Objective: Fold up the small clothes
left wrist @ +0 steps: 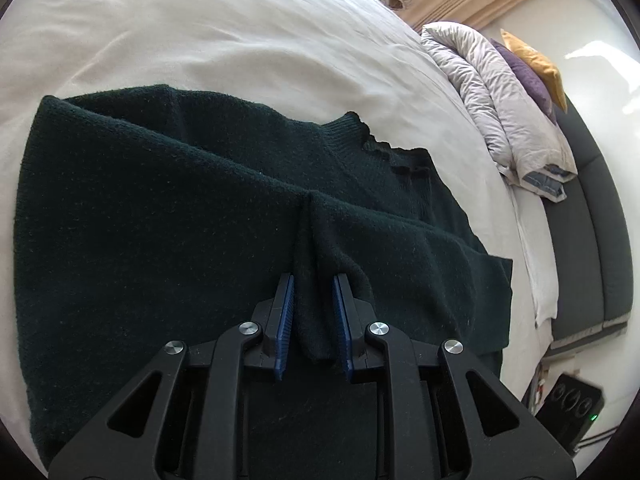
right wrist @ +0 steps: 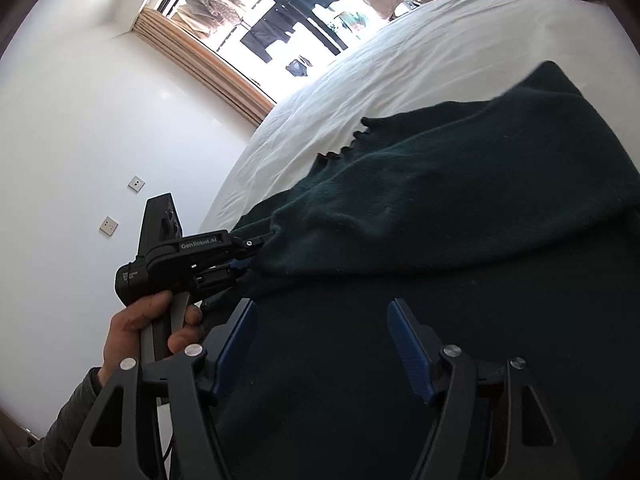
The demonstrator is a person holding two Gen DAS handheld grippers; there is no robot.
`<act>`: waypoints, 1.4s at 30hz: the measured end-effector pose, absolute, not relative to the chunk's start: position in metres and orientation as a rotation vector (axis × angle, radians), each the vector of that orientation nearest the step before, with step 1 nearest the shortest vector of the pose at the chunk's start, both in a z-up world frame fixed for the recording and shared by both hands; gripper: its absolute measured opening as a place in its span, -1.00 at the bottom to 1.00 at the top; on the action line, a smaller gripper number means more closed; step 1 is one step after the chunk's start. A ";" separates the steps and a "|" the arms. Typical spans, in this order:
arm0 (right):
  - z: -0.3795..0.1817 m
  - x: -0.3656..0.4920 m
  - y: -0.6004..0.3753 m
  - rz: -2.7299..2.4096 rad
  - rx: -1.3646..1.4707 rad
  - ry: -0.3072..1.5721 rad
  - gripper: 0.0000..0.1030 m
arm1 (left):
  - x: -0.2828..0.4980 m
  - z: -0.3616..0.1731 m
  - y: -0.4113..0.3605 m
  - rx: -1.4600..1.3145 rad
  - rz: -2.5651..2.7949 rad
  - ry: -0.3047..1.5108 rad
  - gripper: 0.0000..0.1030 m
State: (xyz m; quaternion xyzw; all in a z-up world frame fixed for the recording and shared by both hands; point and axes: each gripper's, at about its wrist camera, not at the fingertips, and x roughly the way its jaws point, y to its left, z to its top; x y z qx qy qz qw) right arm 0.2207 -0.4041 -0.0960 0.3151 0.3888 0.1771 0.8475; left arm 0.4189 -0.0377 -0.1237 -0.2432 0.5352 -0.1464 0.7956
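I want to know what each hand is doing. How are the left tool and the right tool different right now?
The left tool is pinched shut on a fold of the dark green sweater; the right tool is open and holds nothing. The left tool's pads sit close together; the right tool's stand wide apart above the sweater. Both have blue pads and black arms.

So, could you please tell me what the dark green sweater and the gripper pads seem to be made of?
The dark green sweater looks like a soft, matte knit, perhaps wool or acrylic: fuzzy surface, ribbed collar. The blue pads on the left gripper look like ridged rubber or plastic, judging by their fine grooves; which one is unclear.
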 end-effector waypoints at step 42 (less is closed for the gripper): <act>-0.134 0.202 -0.429 0.398 0.708 0.782 0.24 | 0.433 -0.127 -0.040 -0.686 -0.468 1.128 0.17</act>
